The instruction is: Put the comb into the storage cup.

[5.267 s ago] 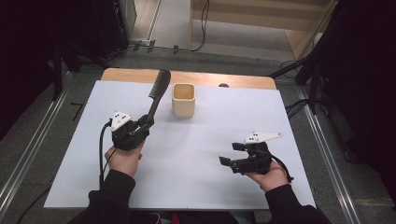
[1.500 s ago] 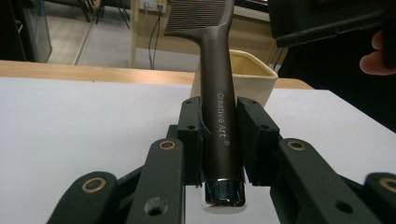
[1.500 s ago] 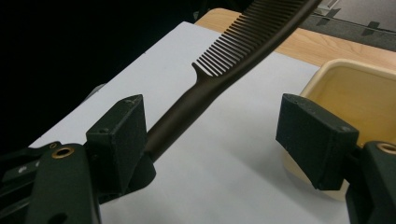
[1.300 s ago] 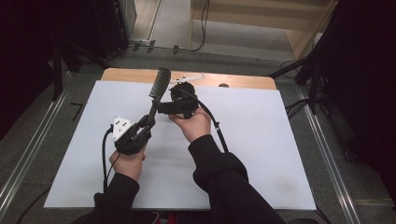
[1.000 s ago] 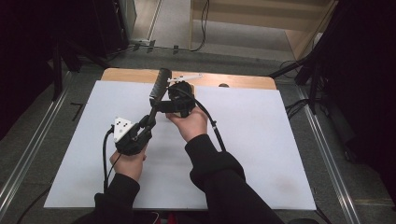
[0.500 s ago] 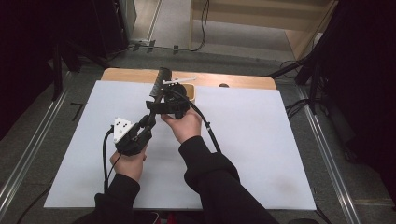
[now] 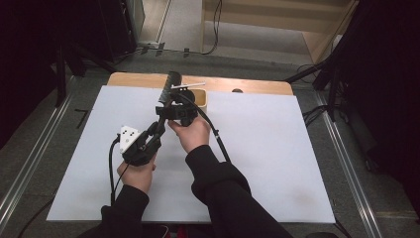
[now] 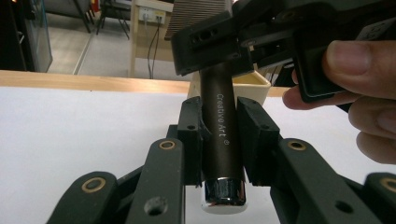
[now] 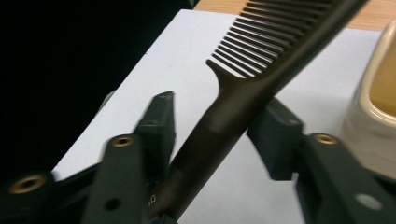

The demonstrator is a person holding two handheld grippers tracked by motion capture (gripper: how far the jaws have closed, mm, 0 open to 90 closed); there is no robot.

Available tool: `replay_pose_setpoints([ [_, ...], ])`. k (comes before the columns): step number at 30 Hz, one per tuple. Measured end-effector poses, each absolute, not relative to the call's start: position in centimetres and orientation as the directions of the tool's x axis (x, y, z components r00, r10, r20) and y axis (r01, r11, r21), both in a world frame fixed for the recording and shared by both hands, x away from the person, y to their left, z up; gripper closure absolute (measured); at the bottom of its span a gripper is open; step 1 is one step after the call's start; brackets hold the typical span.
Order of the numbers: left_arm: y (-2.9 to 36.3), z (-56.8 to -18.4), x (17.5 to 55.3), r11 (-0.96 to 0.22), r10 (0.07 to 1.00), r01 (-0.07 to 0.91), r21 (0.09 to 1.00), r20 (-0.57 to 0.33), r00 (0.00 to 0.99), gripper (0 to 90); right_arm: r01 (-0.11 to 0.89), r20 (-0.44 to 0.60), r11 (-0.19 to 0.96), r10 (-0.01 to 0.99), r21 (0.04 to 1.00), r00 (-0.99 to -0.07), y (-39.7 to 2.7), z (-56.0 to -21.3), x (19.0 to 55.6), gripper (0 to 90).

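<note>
A dark brown comb (image 7: 170, 84) with a chrome-capped handle (image 8: 219, 130) slants up over the white sheet. My left gripper (image 7: 154, 130) is shut on the lower handle; both of its pads (image 8: 190, 135) press its sides. My right gripper (image 7: 166, 111) reaches in from the right, and its jaws have just been closing on the comb's neck (image 9: 224, 121) below the teeth. They now sit against it on both sides. In the left gripper view the right gripper (image 8: 224, 46) and the fingers holding it show above my own jaws.
A cream cup (image 7: 203, 92) stands just behind the comb at the far edge of the white sheet (image 7: 277, 148), close to my right gripper. The sheet lies on a wooden table (image 7: 247, 85). Metal rails run along both sides.
The right hand has shifted slightly left along the comb, and its jaws have come together around the neck. The left gripper has kept still with the handle in it.
</note>
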State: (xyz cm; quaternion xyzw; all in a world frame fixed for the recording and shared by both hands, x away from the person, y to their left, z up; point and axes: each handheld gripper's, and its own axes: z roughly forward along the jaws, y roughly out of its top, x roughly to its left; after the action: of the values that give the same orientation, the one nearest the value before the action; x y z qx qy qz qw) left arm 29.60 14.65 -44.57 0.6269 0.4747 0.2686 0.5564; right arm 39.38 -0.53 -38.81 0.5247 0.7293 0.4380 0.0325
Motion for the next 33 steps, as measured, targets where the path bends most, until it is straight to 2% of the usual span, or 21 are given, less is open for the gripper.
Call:
replay_pose_setpoints([
  [17, 14.46, -44.9, 29.69, 0.085, 0.885, 0.316, 0.945, -0.217, 0.411, 72.3, 0.779, 0.474, 0.015, 0.787, 0.627, -0.396, -0.67, -38.25, 39.47, 64.4],
  [33, 14.42, -44.85, 29.91, 0.085, 0.873, 0.352, 0.932, -0.24, 0.424, 71.1, 0.789, 0.497, 0.007, 0.773, 0.615, -0.395, -0.95, -38.17, 39.54, 67.8],
])
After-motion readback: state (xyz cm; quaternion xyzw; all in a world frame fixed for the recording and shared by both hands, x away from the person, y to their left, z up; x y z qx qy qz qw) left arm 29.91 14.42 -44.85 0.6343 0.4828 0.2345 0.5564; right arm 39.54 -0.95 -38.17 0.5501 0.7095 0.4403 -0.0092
